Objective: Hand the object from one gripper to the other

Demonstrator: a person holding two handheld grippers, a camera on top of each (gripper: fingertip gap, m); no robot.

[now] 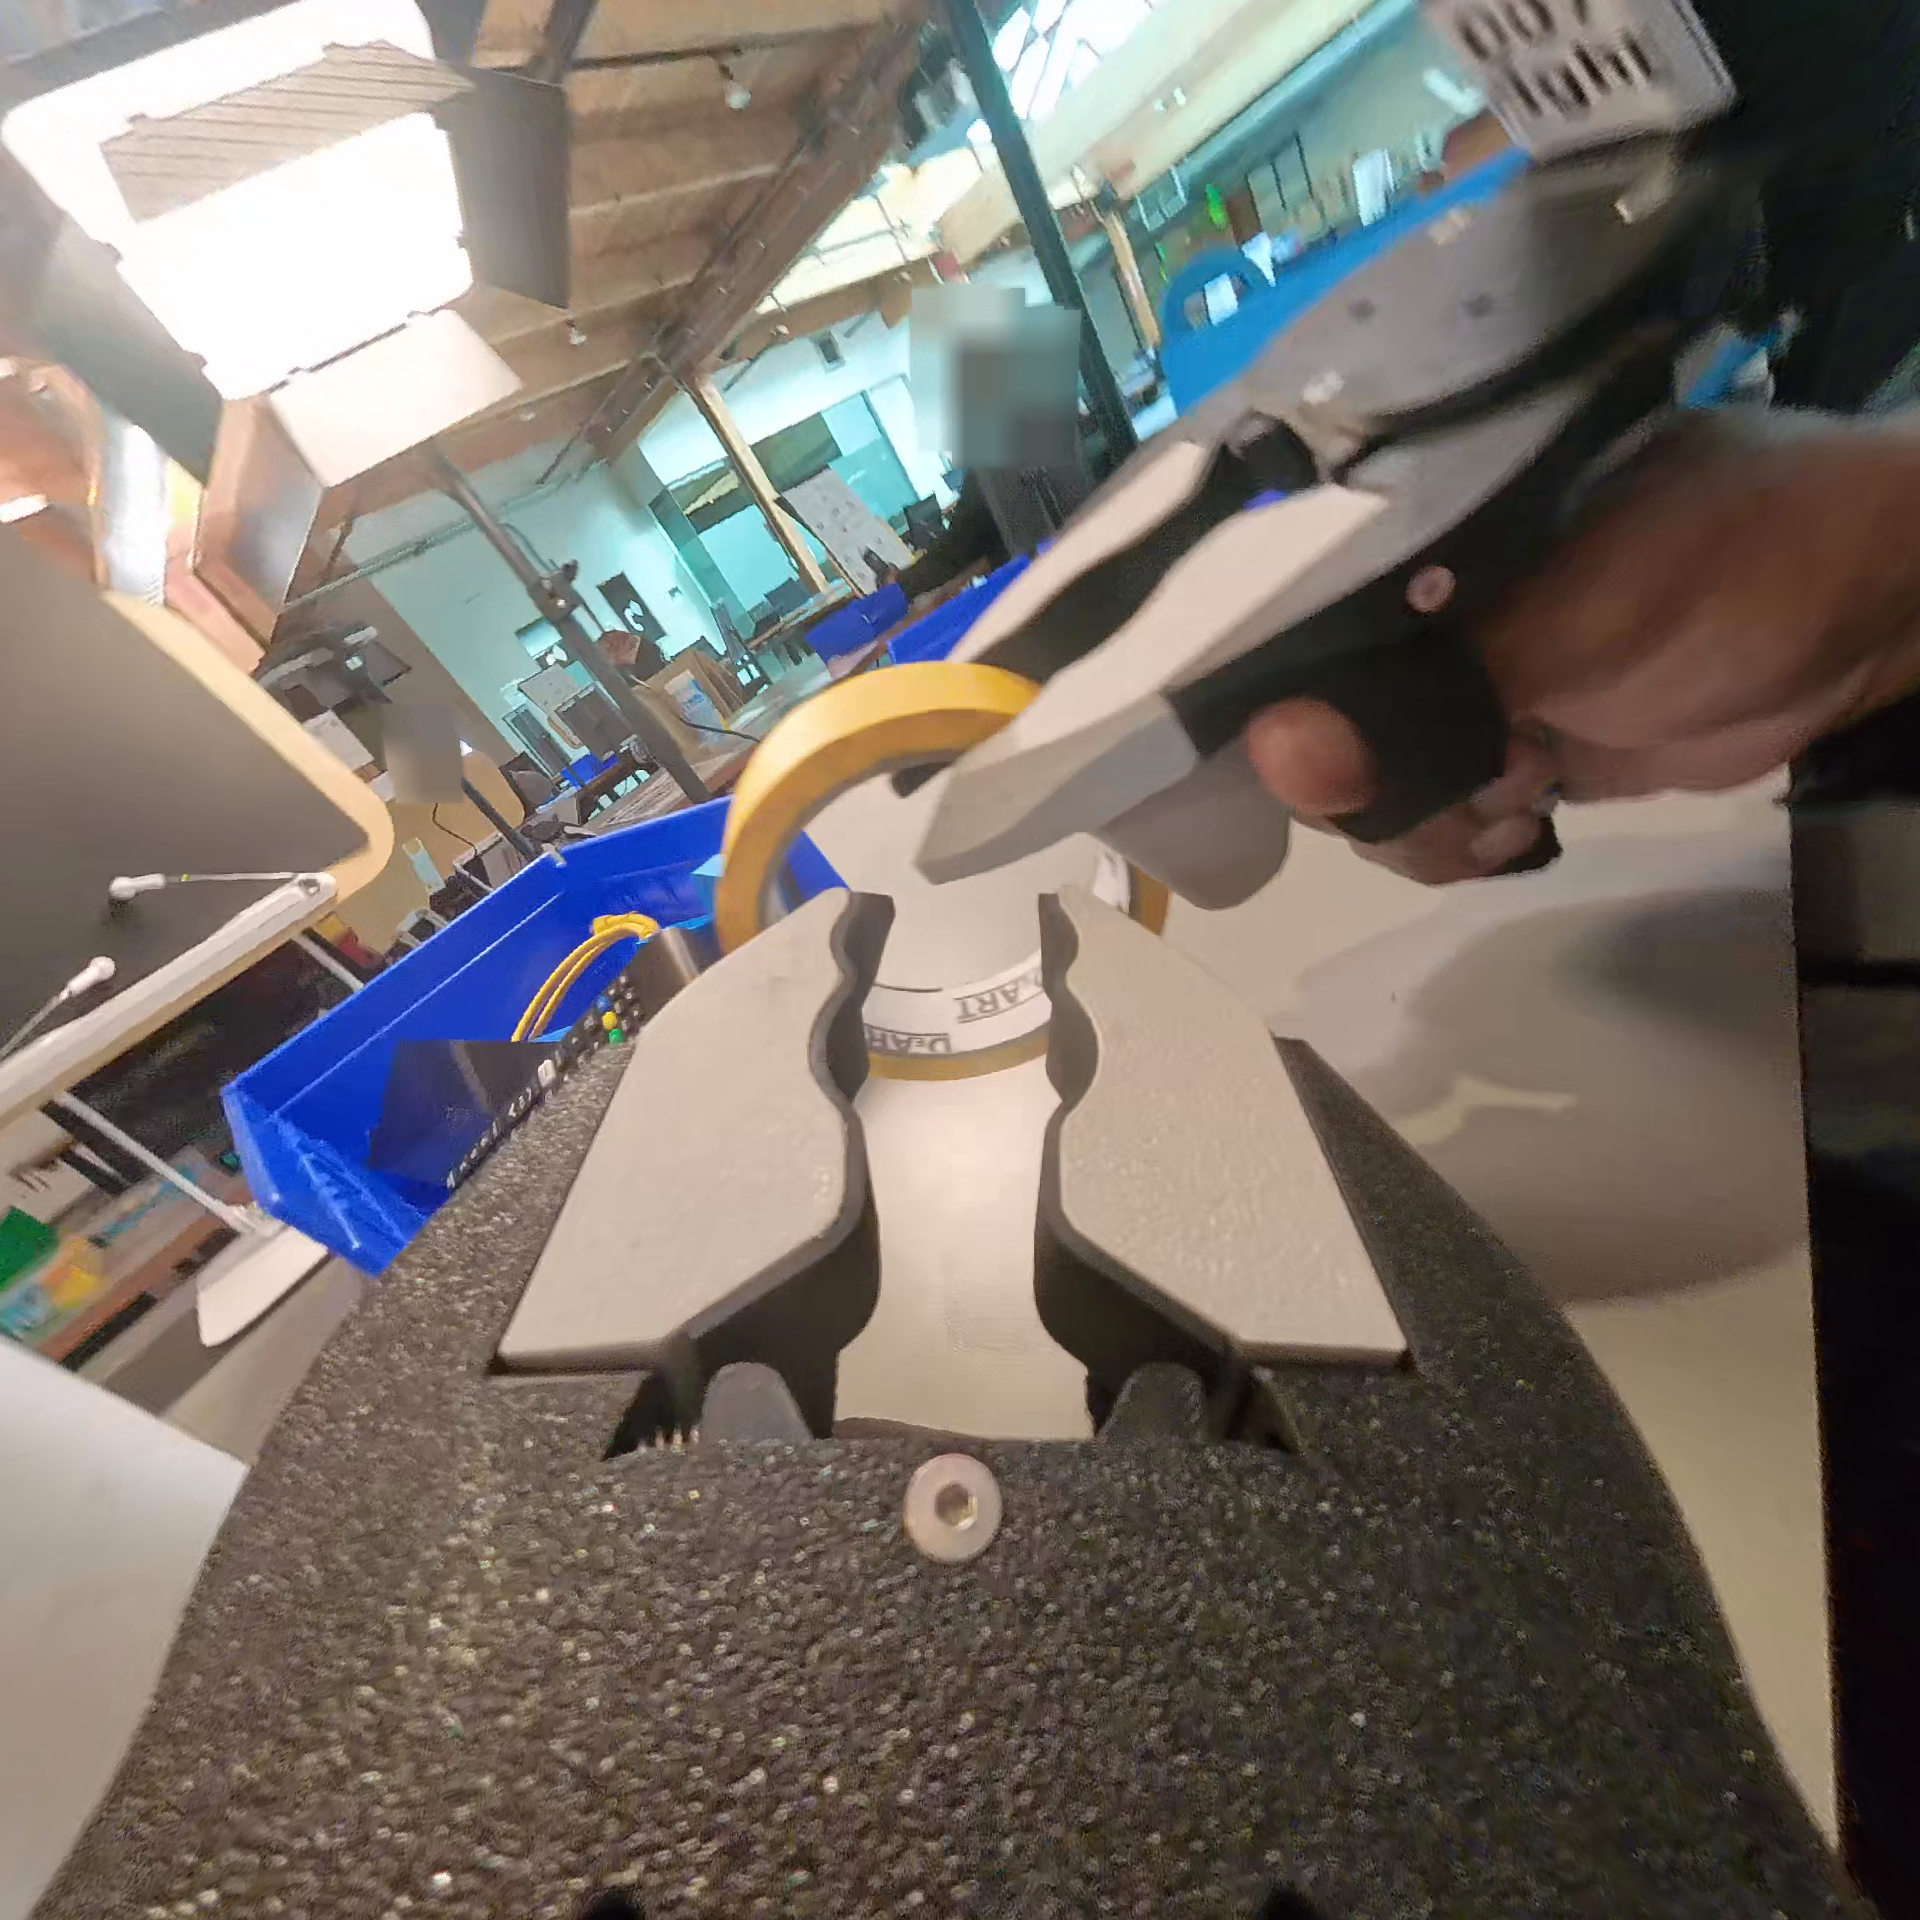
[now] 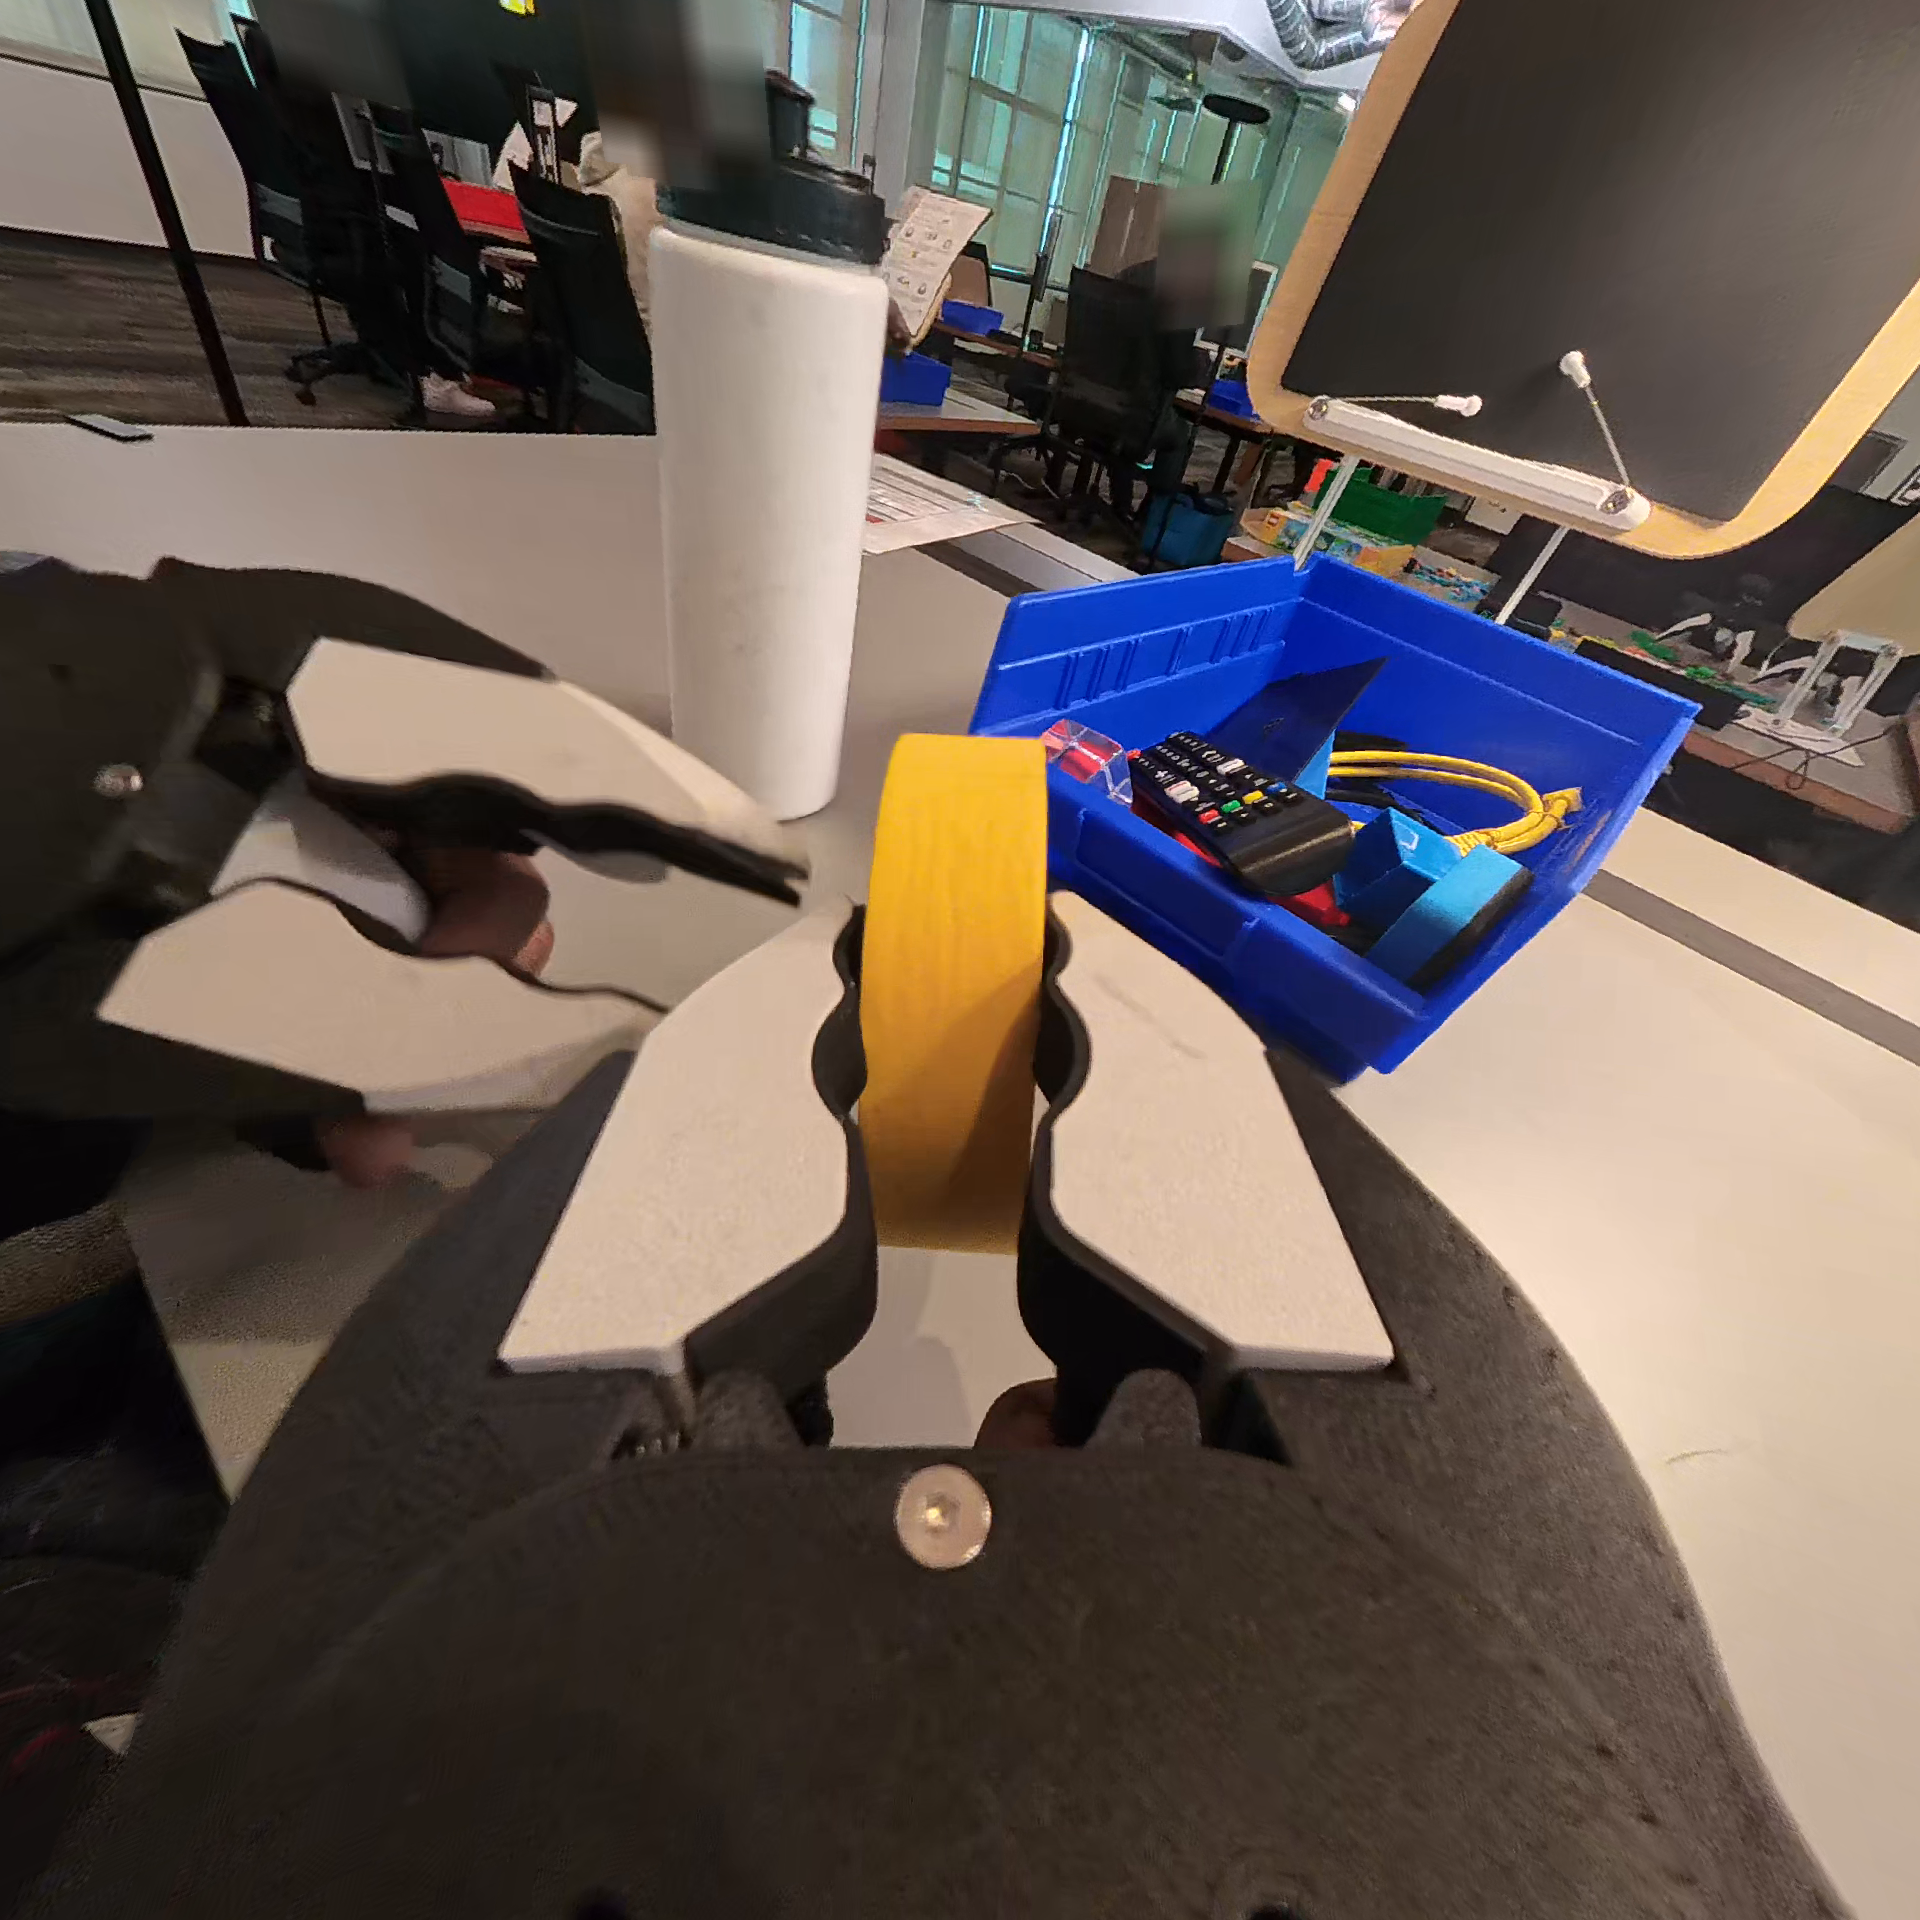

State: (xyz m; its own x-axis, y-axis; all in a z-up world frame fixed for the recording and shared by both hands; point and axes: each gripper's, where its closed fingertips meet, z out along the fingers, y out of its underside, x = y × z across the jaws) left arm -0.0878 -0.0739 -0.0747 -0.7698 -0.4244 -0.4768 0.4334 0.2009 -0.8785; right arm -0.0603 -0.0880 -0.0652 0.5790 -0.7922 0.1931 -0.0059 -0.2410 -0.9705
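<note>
Tape roll (image 2: 951, 987) is standing upright on edge, its hole facing sideways, gripped across its width by the right gripper (image 2: 951, 935) above the table (image 2: 1558, 1247). Left gripper (image 1: 956, 925) is sitting released, fingers spread beside the roll. Blue bin (image 2: 1299, 987) and white bottle (image 2: 764, 520) are standing just behind.

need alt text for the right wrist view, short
The right gripper holds a roll of yellow tape upright between its fingers. The left gripper waits open beside it, with a white bottle and a blue bin of odds and ends behind.
</note>
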